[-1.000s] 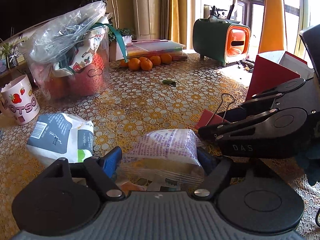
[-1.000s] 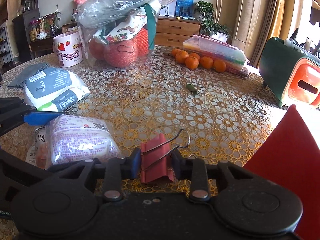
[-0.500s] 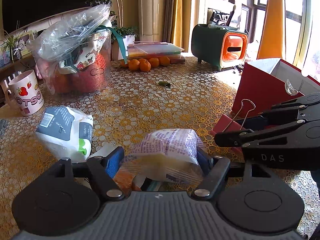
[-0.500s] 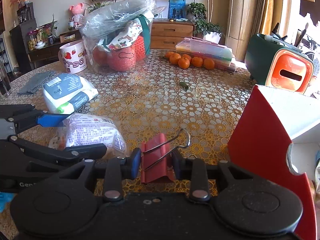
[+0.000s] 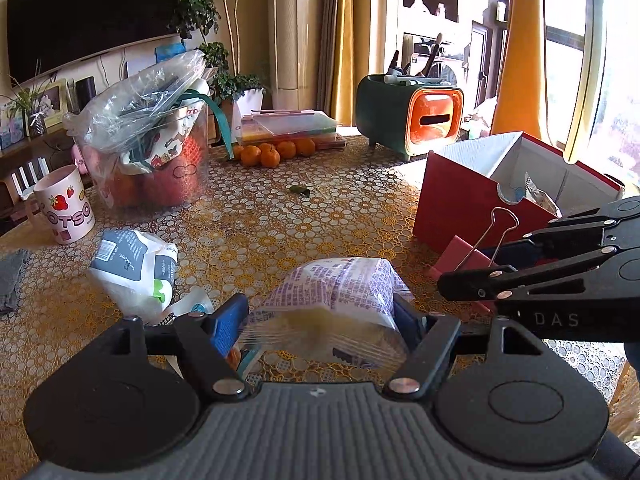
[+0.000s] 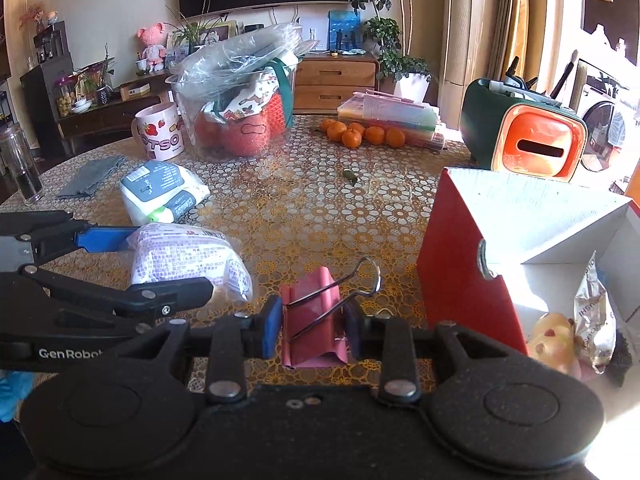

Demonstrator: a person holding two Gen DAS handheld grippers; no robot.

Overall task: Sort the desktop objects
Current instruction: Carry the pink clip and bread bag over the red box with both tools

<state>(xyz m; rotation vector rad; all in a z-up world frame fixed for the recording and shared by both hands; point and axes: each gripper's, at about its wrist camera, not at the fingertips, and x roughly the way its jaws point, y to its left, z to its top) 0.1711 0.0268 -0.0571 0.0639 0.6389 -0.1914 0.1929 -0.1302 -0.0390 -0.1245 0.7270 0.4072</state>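
Snack packet (image 5: 340,292), purple print, clear wrap, sits clamped btwn the blue pads of the left gripper (image 5: 320,320), lifted off the table (image 5: 280,232). Pink binder clip (image 6: 316,316) w/ wire handles is pinched in the right gripper (image 6: 314,322), jaws closed tight on its sides, also above the tabletop. Both grippers side by side, right one nearest the red box (image 6: 460,264), which stands open w/ white interior; inside it a foil packet (image 6: 596,320) and a yellowish item I can't make out. Further back on the table: wet-wipes pack (image 6: 160,192), strawberry mug (image 6: 158,132), clear tub (image 6: 240,112) w/ plastic bag over it, mandarins (image 6: 360,134), green-orange organiser (image 6: 524,136).
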